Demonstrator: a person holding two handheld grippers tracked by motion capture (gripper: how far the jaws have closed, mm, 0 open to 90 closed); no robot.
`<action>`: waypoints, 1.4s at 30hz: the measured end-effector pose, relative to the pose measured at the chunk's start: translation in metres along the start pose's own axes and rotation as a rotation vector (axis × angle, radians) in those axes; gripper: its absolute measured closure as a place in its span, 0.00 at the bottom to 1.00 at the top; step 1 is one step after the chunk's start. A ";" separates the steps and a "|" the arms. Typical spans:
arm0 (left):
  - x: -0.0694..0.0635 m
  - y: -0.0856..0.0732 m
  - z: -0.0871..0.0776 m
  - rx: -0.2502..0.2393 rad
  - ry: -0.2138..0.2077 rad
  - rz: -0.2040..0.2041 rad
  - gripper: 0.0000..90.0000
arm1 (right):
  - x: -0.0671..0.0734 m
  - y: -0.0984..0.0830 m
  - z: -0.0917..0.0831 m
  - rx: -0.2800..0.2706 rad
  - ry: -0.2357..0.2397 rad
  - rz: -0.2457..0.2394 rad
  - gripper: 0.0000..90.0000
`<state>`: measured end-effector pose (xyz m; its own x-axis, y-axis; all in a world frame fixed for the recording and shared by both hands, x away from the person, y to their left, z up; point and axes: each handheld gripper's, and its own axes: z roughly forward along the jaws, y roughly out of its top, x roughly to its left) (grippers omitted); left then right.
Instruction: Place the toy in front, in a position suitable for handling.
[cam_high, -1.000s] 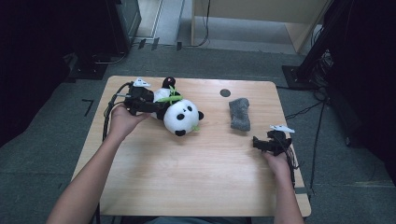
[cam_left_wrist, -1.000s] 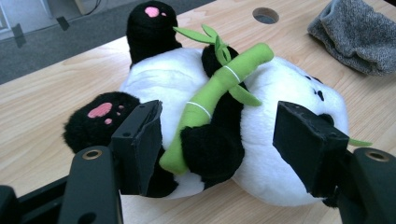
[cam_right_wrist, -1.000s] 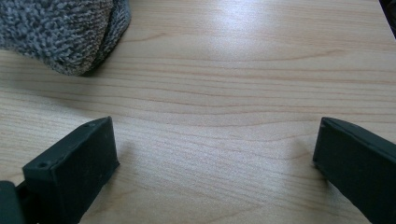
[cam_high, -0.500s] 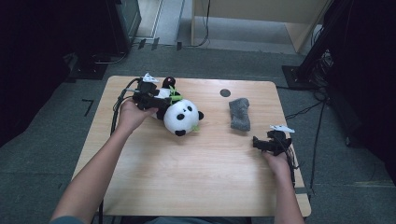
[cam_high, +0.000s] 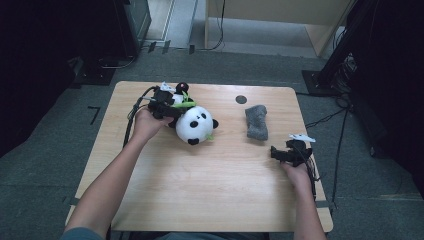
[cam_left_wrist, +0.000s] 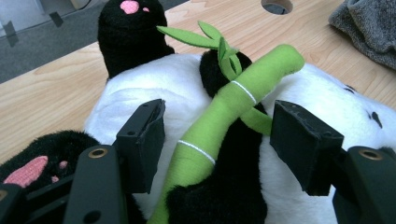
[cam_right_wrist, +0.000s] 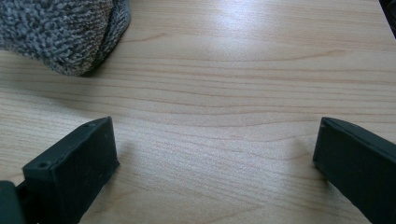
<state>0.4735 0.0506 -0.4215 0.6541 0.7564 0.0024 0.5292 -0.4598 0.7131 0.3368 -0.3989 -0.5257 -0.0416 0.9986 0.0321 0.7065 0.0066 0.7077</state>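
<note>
Two hand-held grippers (cam_high: 172, 107) (cam_high: 274, 151) open over wooden table (cam_high: 200, 190); left closing round panda (cam_left_wrist: 154, 84); grey carpet (cam_high: 45, 165).

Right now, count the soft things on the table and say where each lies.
2. The plush panda lies at the table's far left, under the left gripper; the grey cloth lies right of it, beyond the right gripper.

- The high view is soft and a little blurred; the counter (cam_high: 210, 185) is evenly lit from above, while the floor and the far left and right corners sink into darkness.
- The left gripper view is sharp and bright, with small shadows between the jaws.
- In the right gripper view, pale glare lies on the far wood, and short shadows sit beside each jaw.
</note>
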 end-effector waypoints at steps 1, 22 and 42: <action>-0.001 -0.001 0.001 0.005 0.014 0.016 0.43 | 0.000 0.000 0.000 0.000 0.000 0.000 0.00; -0.006 -0.017 -0.005 -0.029 0.097 0.044 0.82 | 0.000 0.000 0.001 -0.001 -0.002 0.001 0.00; -0.046 -0.027 -0.052 -0.073 -0.168 0.096 0.85 | 0.000 0.000 0.001 -0.001 -0.002 0.001 0.00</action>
<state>0.4010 0.0523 -0.4047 0.7840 0.6195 -0.0395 0.4229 -0.4865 0.7645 0.3375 -0.3985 -0.5258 -0.0396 0.9987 0.0314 0.7060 0.0057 0.7082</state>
